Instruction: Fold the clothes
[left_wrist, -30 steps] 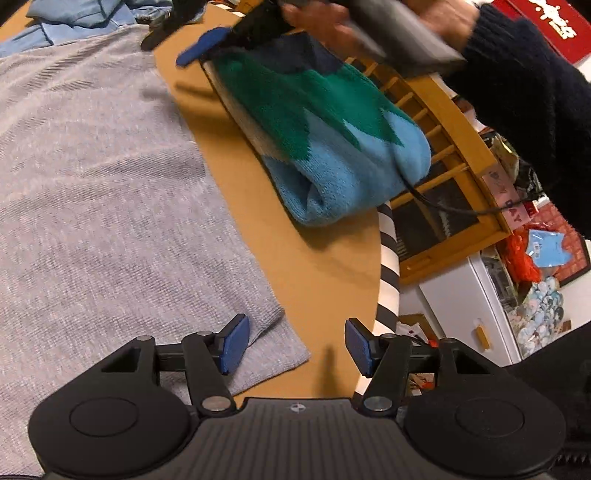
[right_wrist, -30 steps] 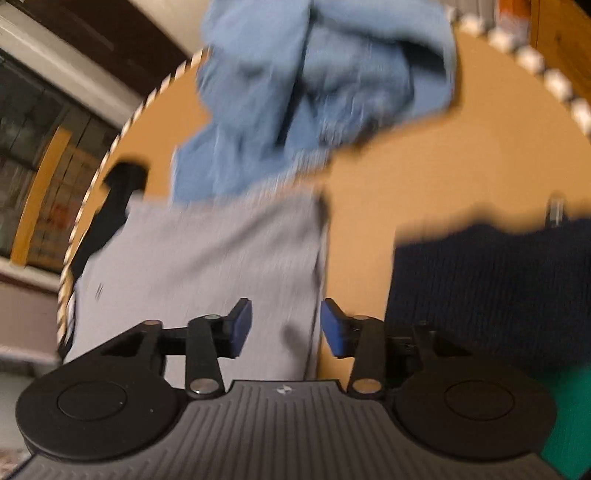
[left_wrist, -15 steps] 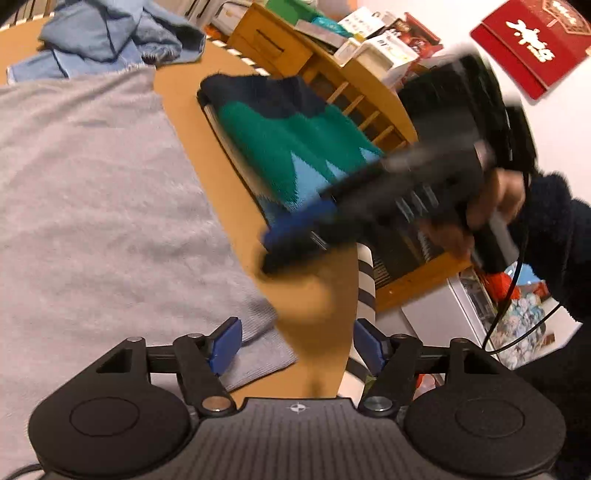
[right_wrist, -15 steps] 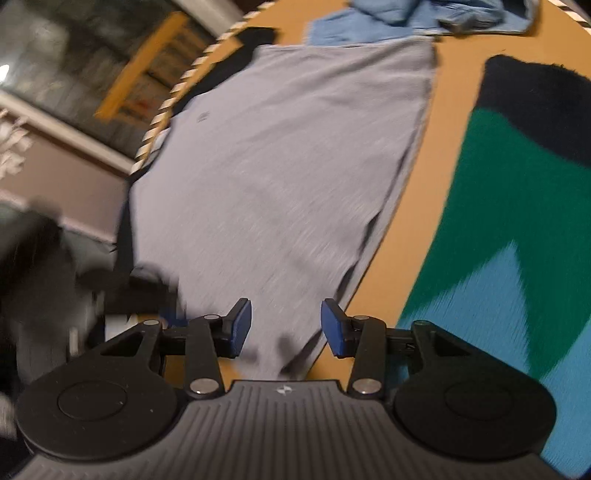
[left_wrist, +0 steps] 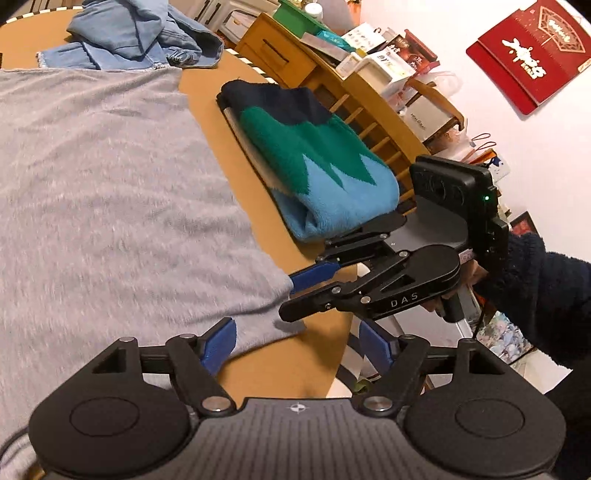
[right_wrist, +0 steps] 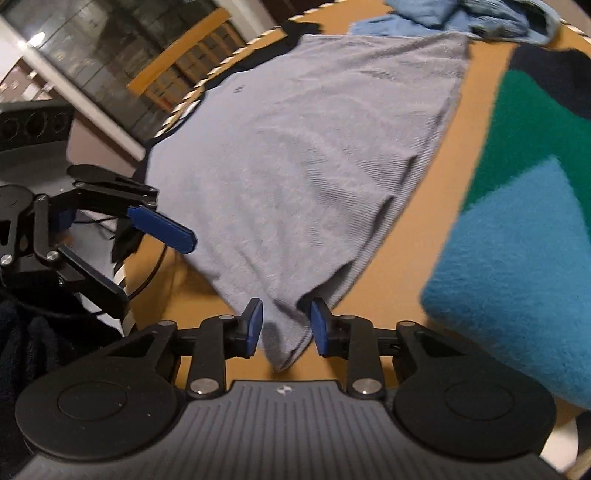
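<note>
At the gray shirt's (right_wrist: 303, 158) near corner, my right gripper (right_wrist: 286, 326) is closing around it; my left gripper (left_wrist: 295, 345), beside it, is opening, empty.

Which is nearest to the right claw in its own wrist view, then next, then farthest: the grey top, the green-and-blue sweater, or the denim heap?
1. Grey top: its corner lies between the closing jaws.
2. Green-and-blue sweater: folded, to the right.
3. Denim heap: far table edge.

Black gripper (left_wrist: 295, 341) frames with blue fingers (left_wrist: 218, 345), silver screws, "DAS" lettering; dark fuzzy sleeve (left_wrist: 535, 291)
</note>
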`<state>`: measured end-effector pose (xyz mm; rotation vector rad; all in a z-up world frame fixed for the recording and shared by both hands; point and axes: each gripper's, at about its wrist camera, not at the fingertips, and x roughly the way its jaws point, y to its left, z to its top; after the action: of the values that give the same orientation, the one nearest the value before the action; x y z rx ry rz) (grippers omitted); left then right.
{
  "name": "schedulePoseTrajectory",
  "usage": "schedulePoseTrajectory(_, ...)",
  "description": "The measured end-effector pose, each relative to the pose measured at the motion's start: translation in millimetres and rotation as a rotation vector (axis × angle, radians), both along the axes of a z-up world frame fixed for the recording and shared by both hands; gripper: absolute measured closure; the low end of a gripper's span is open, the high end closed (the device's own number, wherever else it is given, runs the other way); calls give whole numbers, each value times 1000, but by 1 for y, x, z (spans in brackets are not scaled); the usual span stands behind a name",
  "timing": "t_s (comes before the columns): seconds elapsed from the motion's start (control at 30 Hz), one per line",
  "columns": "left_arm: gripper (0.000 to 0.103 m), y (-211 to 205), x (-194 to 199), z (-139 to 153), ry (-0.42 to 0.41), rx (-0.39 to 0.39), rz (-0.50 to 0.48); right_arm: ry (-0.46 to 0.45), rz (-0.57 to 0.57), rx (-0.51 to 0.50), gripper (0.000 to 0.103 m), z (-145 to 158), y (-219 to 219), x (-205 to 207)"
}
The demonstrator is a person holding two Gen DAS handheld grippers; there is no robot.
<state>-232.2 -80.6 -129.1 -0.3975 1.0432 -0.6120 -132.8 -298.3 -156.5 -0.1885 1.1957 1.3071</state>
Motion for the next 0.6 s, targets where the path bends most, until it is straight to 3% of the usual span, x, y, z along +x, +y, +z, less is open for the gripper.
schedulePoseTrajectory(0.23,25,-1,-14,3,7,26,107,104,18,115,71,-7,-9,21)
schedulePoseTrajectory(0.43,24,-7,-21,6,15,20,198,129,68,126,72,-16,-6,25)
schedulePoseTrajectory(0.6,24,-12,-28,10,19,27,233,209,47,133,70,-22,-2,27)
